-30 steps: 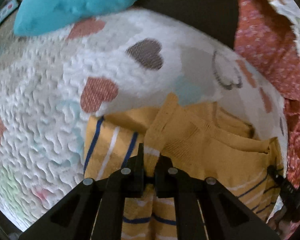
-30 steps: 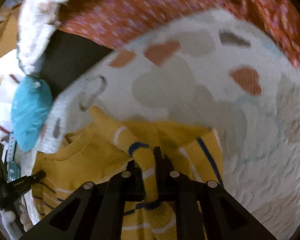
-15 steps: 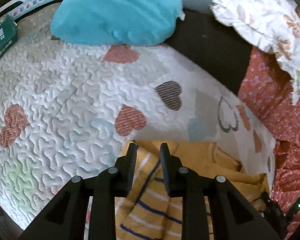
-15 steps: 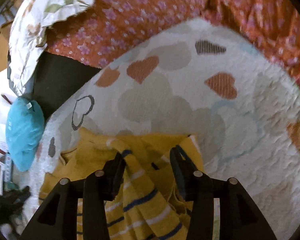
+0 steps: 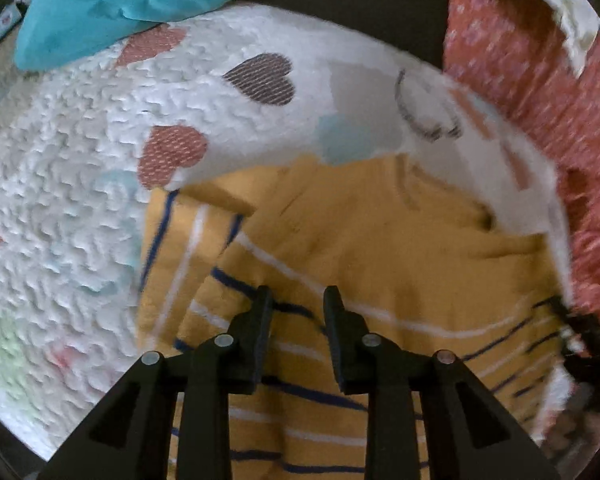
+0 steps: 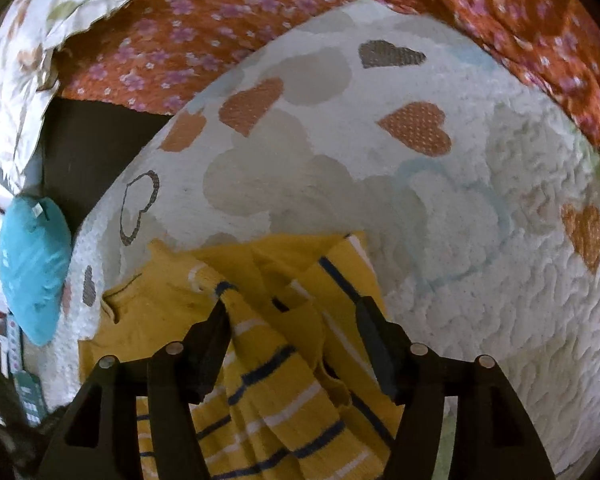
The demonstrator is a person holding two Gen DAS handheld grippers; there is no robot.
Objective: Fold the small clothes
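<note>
A small yellow sweater [image 5: 380, 248] with navy and white stripes lies on a white quilt with hearts [image 5: 80, 152]. Both sleeves lie folded in over its body. My left gripper [image 5: 296, 300] is open and empty just above the striped lower part. The sweater also shows in the right wrist view [image 6: 284, 344], with one striped sleeve lying diagonally across it. My right gripper [image 6: 292, 312] is wide open above that sleeve and holds nothing. The quilt [image 6: 440, 200] stretches beyond it.
A teal cushion [image 5: 120, 4] sits at the quilt's far edge, also seen in the right wrist view [image 6: 32, 264]. An orange floral cloth [image 6: 228, 20] and a white leaf-print cloth [image 6: 52, 20] lie beyond the quilt. A dark gap [image 6: 92, 136] lies between them.
Both grippers held a sleeve a second ago; both have let go and opened. The sleeves now lie across the sweater. The left gripper moved back closer over the sweater.
</note>
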